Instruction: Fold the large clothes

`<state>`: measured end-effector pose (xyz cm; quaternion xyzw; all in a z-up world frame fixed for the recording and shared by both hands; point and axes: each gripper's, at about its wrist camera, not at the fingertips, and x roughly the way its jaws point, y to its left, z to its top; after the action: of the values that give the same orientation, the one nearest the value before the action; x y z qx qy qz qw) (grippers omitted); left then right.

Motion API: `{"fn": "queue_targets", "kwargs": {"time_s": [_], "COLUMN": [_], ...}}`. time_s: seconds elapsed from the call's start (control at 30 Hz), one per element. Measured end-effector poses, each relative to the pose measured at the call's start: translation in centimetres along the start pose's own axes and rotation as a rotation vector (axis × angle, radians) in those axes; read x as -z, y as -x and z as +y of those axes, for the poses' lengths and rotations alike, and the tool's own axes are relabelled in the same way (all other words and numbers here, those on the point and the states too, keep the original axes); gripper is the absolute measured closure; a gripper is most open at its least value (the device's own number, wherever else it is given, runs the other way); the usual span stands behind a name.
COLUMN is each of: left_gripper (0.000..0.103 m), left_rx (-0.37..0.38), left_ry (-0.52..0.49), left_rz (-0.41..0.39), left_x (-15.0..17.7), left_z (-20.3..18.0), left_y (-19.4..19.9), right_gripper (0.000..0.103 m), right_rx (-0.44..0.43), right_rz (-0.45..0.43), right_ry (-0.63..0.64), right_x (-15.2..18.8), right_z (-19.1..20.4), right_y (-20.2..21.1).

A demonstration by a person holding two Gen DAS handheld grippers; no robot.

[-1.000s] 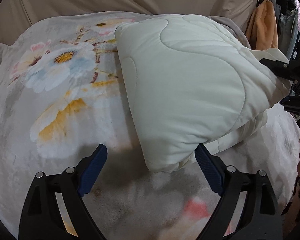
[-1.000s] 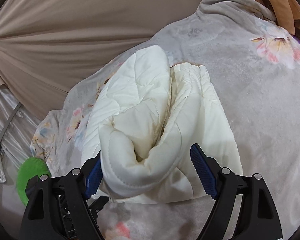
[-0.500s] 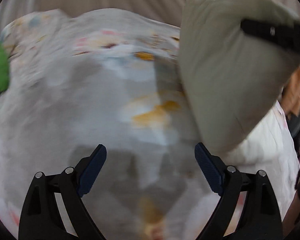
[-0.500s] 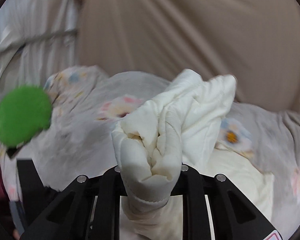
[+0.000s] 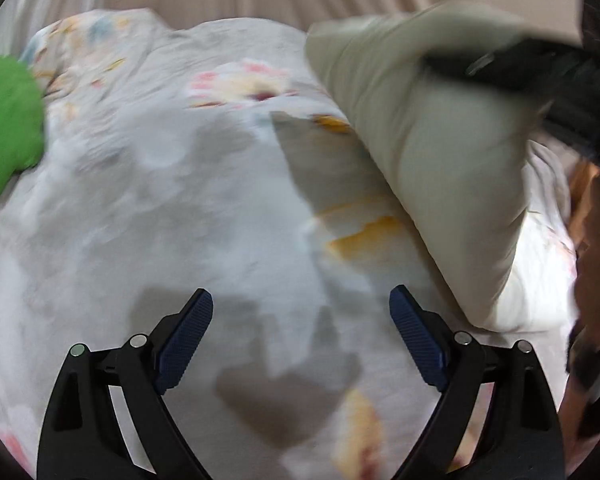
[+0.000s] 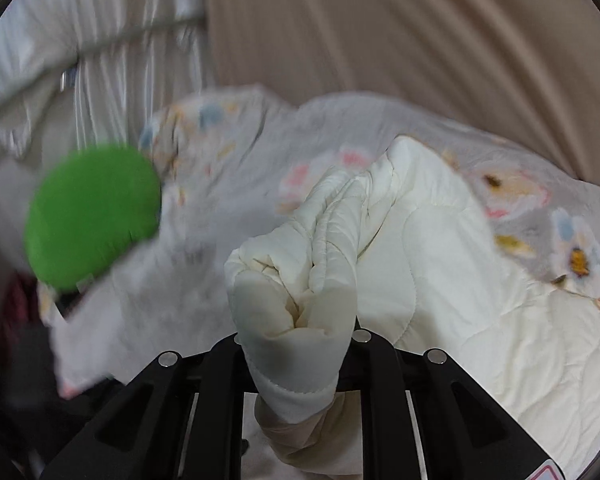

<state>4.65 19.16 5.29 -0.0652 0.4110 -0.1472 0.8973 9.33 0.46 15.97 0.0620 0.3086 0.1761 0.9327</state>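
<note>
A cream quilted garment (image 6: 440, 272), folded thick, lies on a grey floral blanket (image 5: 180, 200). My right gripper (image 6: 296, 344) is shut on a bunched corner of the garment, its fingertips hidden by the fabric. In the left wrist view the garment (image 5: 440, 168) is lifted at the right, with the right gripper's black body (image 5: 540, 68) on its upper edge. My left gripper (image 5: 300, 336) is open and empty above the blanket, left of the garment.
A green round cushion (image 6: 92, 216) sits at the blanket's left edge, also in the left wrist view (image 5: 4, 128). Beige curtain (image 6: 380, 40) hangs behind the bed. A person's hand (image 5: 592, 264) is at the right edge.
My right gripper closed on the garment's bunched corner and lifted it. My left gripper swung left, away from the garment, staying open. Both views have turned toward the green cushion.
</note>
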Motion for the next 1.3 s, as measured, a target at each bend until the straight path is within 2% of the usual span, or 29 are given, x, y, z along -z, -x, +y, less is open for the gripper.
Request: {"fn": "queue_targets", "kwargs": {"time_s": [0.1,0.17,0.27,0.33,0.43,0.53,0.6,0.73,0.77,0.83,0.9,1.0,1.13,1.3], "left_gripper": [0.015,0.015,0.013,0.012,0.012,0.012,0.012,0.012,0.012,0.010,0.008,0.008,0.008,0.008], "left_rx": [0.073,0.112,0.175,0.213,0.271,0.285,0.284,0.217,0.201,0.127,0.097,0.104,0.119,0.136], "left_ry": [-0.072,-0.127,-0.215,-0.266,-0.330,-0.374,-0.398,-0.442,-0.443,-0.468,-0.488,-0.473,-0.442,-0.430], "left_rz": [-0.028,-0.054,-0.083,-0.097,-0.101,-0.084,-0.062,-0.002,0.021,-0.002,-0.024,-0.025,-0.015,0.000], "left_x": [-1.0,-1.6,-2.3,-2.8,-3.4,-3.5,-3.2,-2.1,-1.7,-0.9,-0.6,-0.8,-1.4,-1.7], "left_z": [-3.6,-6.5,-11.0,-13.8,-18.4,-22.6,-25.1,-28.4,-28.8,-29.1,-29.4,-29.4,-29.1,-28.8], "left_y": [0.4,0.8,1.2,1.3,0.8,-0.8,-2.2,-5.7,-6.7,-7.8,-8.0,-8.0,-8.2,-8.4], "right_gripper": [0.089,0.089,0.089,0.089,0.089,0.089,0.089,0.088,0.087,0.082,0.074,0.066,0.065,0.063], "right_rx": [0.015,0.106,0.210,0.270,0.262,0.218,0.206,0.172,0.159,0.114,0.101,0.111,0.149,0.170], "right_rz": [-0.156,-0.231,-0.244,-0.211,-0.179,-0.169,-0.162,-0.160,-0.163,-0.172,-0.182,-0.200,-0.213,-0.200], "right_ry": [-0.181,-0.292,-0.443,-0.553,-0.669,-0.719,-0.717,-0.725,-0.735,-0.765,-0.789,-0.770,-0.724,-0.732], "right_x": [-0.3,2.1,6.9,11.3,16.9,20.0,20.7,22.2,22.5,23.0,22.9,22.0,20.0,19.8], "right_z": [-7.3,-12.5,-18.7,-22.4,-25.7,-27.2,-27.4,-27.7,-27.8,-28.3,-28.4,-27.8,-26.6,-26.4], "right_y": [7.7,12.4,16.1,17.2,17.2,16.6,16.1,15.9,15.8,16.0,17.0,18.9,20.8,21.1]}}
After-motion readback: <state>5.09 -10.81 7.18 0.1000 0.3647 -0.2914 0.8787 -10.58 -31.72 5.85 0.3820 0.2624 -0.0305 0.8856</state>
